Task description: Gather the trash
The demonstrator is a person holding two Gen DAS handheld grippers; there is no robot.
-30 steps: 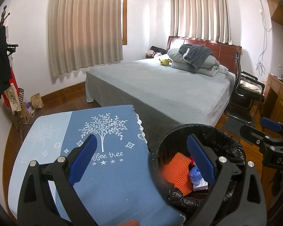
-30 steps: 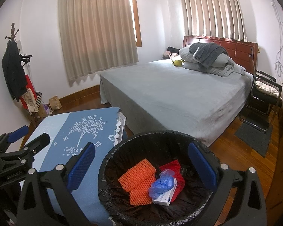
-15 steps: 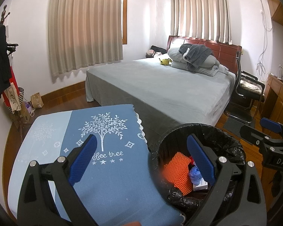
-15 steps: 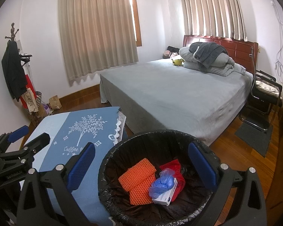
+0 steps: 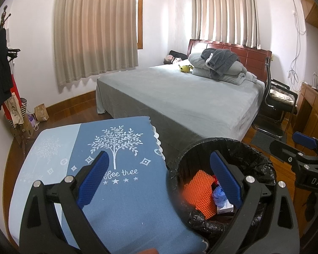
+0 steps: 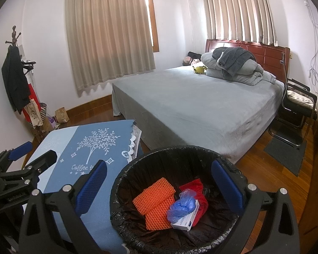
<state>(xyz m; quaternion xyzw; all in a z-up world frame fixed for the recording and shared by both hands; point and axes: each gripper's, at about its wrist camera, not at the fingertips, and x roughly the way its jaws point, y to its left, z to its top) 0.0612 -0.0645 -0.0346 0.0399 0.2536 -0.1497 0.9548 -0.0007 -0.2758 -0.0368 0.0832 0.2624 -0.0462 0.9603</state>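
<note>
Almost nothing has moved over the last second: both views keep the same framing, with only a slight drift in the left wrist view, and the trash lies as it did.

The trash bin, lined with a black bag, stands just beside the right edge of the table under the blue tablecloth. In it lie two pieces of orange foam netting, a crumpled blue plastic glove on a small white box, and something red beneath them. The left wrist view shows the same netting and the bin's rim.

The left gripper hangs over the tablecloth's right edge and the bin's near rim, its blue pads wide apart with nothing between them. The right gripper is poised above the bin's mouth, likewise spread wide and empty. Each gripper shows at the edge of the other's view: the right one beyond the bin, the left one over the table's left side.
</note>
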